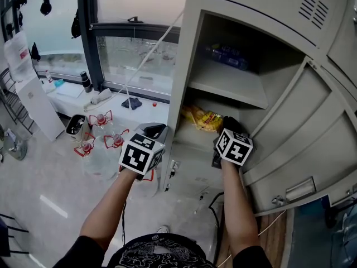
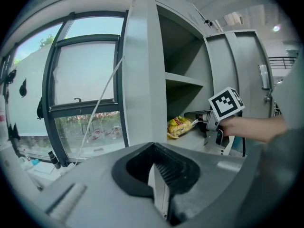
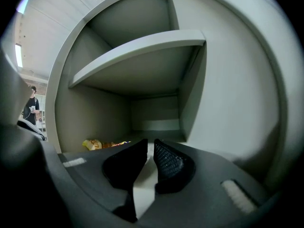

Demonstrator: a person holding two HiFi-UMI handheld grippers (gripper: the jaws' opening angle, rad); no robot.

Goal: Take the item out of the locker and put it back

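The yellow snack bag [image 1: 203, 119] is lying on the lower shelf [image 1: 192, 140] inside the open locker [image 1: 183, 54]. You are holding your right gripper [image 3: 149, 146] just beside the bag. Its jaws are a tiny bit apart, with nothing between them. Your left gripper [image 1: 155, 130] is hanging outside the locker, jaws pressed together and empty. If you are going for the bag, open the right jaws wider. Aim at the end nearest you and pinch gently.

A window [image 1: 134, 54] fills the upper left of the frame. Below it a black cloth [image 1: 132, 103] lies on the white sill [image 1: 157, 111]. Red-labelled clear bottles [image 1: 115, 140] stand on the floor, centre left.
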